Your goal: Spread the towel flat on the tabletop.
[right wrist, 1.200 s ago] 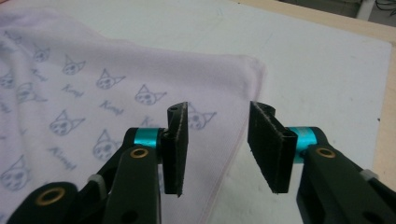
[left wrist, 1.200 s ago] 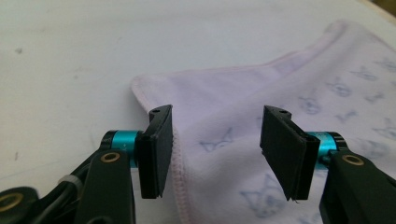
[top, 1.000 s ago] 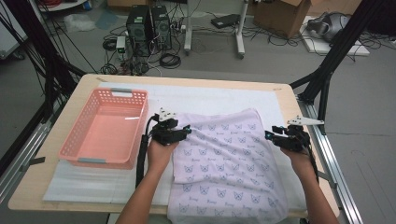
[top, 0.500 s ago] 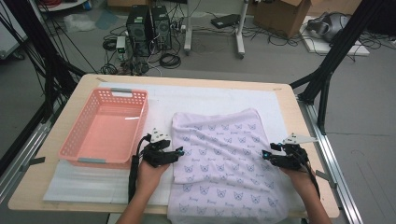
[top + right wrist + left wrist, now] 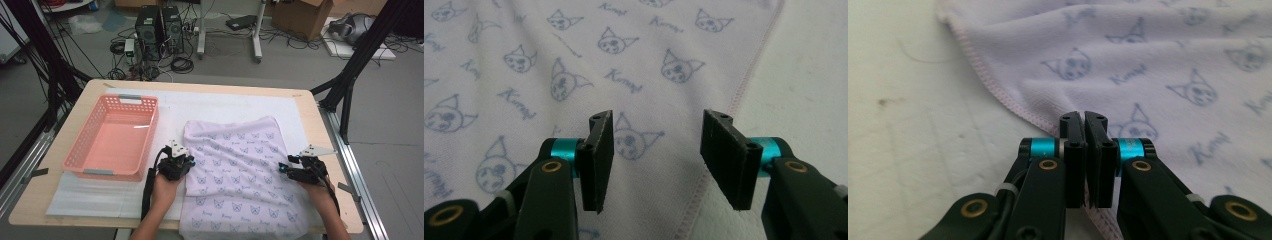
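Observation:
A pale lilac towel (image 5: 235, 165) printed with cat faces lies spread on the white mat, its near end hanging over the table's front edge. My left gripper (image 5: 188, 163) sits at the towel's left hem. In the left gripper view its jaws (image 5: 1084, 120) have just been closing and now stand together over the stitched hem of the towel (image 5: 1148, 60), pinching it. My right gripper (image 5: 283, 168) rests at the towel's right side. Its jaws (image 5: 656, 135) have just opened a little and stand apart above the towel (image 5: 524, 50), close to the right hem, gripping nothing.
A pink plastic basket (image 5: 75, 162), empty, stands on the left of the table beside the left hand. The white mat (image 5: 225, 102) covers most of the wooden tabletop (image 5: 45, 195). Black frame posts stand at both sides, with computers and cables on the floor behind.
Both hands have slid back toward the table's front along the towel's side edges and lowered. The left jaws have gone from apart to together at the hem.

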The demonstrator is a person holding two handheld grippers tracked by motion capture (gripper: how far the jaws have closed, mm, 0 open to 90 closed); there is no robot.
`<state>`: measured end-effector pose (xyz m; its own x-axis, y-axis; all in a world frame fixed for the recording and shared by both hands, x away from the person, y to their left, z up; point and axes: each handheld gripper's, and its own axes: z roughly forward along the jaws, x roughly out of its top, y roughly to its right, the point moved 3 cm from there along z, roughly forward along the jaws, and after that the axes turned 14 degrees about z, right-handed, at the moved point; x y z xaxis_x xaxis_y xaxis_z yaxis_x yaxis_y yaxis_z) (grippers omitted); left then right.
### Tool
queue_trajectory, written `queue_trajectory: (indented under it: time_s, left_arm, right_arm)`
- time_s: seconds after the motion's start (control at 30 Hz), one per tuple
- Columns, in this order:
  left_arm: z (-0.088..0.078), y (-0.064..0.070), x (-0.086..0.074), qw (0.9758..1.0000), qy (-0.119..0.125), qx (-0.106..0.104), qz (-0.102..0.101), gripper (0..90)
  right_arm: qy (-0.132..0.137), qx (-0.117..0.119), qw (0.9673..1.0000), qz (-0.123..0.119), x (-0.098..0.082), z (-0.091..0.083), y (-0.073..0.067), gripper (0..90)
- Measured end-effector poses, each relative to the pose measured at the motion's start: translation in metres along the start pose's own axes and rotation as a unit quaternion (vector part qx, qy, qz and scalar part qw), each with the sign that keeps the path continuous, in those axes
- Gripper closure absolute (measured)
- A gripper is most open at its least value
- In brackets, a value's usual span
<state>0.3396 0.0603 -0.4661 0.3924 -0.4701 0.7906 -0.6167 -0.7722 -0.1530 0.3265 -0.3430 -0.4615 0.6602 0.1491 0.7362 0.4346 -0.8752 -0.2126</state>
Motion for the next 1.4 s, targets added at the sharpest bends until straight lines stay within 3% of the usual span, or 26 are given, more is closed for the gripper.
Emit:
queue_trajectory:
  time_s: [0.07, 0.1, 0.2, 0.3, 0.37, 0.4, 0.47, 0.5, 0.57, 0.73, 0.8, 0.87, 0.93, 1.0, 1.13, 1.23, 1.4]
  left_arm:
    - [0.002, -0.013, 0.004, 0.9992, 0.016, 0.025, -0.025, 87.1]
    - [0.003, -0.018, 0.006, 0.9988, 0.012, 0.034, -0.033, 87.2]
    - [0.008, -0.029, 0.009, 0.9978, 0.014, 0.038, -0.052, 87.0]
    - [0.012, -0.026, 0.007, 0.9987, 0.004, 0.035, -0.037, 86.8]
    - [0.012, -0.027, 0.005, 0.9988, 0.004, 0.029, -0.040, 86.8]
    - [0.012, -0.027, 0.005, 0.9987, 0.006, 0.027, -0.043, 86.8]
    - [0.012, -0.029, 0.005, 0.9984, 0.010, 0.029, -0.048, 86.8]
    - [0.012, -0.030, 0.005, 0.9980, 0.014, 0.028, -0.055, 86.8]
    - [0.015, -0.031, 0.007, 0.9974, 0.018, 0.037, -0.060, 86.9]
    - [0.025, -0.036, 0.011, 0.9946, 0.026, 0.048, -0.089, 87.0]
    - [0.025, -0.035, 0.011, 0.9949, 0.026, 0.045, -0.086, 86.9]
    - [0.021, -0.034, 0.010, 0.9947, 0.029, 0.025, -0.096, 80.7]
    - [0.015, -0.033, 0.007, 0.9954, 0.025, 0.011, -0.092, 64.0]
    - [0.008, -0.030, 0.004, 0.9966, 0.021, -0.007, -0.079, 55.9]
    - [-0.008, -0.018, -0.010, 0.9958, 0.040, -0.033, -0.076, 51.5]
    - [-0.021, -0.006, -0.017, 0.9955, 0.047, -0.056, -0.060, 46.8]
    - [-0.043, 0.010, -0.035, 0.9929, 0.037, -0.091, -0.067, 46.8]
  right_arm:
    - [0.006, 0.001, 1.0000, 0.004, -0.001, -0.002, 0.002, 47.0]
    - [0.007, 0.001, 0.9999, 0.007, -0.001, -0.004, 0.002, 47.0]
    - [0.009, 0.001, 0.9999, 0.013, -0.004, -0.004, 0.004, 46.9]
    - [0.002, -0.001, 0.9999, 0.017, -0.005, 0.000, 0.004, 47.1]
    - [-0.007, -0.009, 0.9998, 0.014, -0.006, 0.005, 0.004, 50.7]
    - [-0.004, -0.009, 0.9998, 0.015, -0.004, 0.006, 0.004, 57.7]
    - [-0.010, 0.009, 0.9998, 0.016, -0.001, 0.008, 0.003, 84.9]
    - [-0.012, 0.012, 0.9998, 0.008, 0.000, 0.010, 0.002, 86.2]
    - [-0.007, -0.008, 0.9999, -0.006, 0.006, 0.014, 0.004, 87.5]
    - [0.034, -0.061, 0.9975, 0.015, 0.020, 0.021, 0.021, 88.1]
    - [0.034, -0.074, 0.9964, 0.024, 0.020, 0.024, 0.025, 87.9]
    - [0.028, -0.070, 0.9965, 0.035, 0.018, 0.025, 0.025, 83.8]
    - [0.039, -0.070, 0.9962, 0.036, 0.017, 0.019, 0.022, 74.5]
    - [0.046, -0.066, 0.9964, 0.027, 0.016, 0.011, 0.018, 67.3]
    - [0.054, -0.047, 0.9971, 0.027, 0.007, -0.006, 0.010, 61.0]
    - [0.051, -0.034, 0.9978, 0.027, -0.004, -0.017, 0.003, 56.5]
    - [0.030, -0.017, 0.9992, 0.022, -0.025, -0.035, -0.010, 52.7]
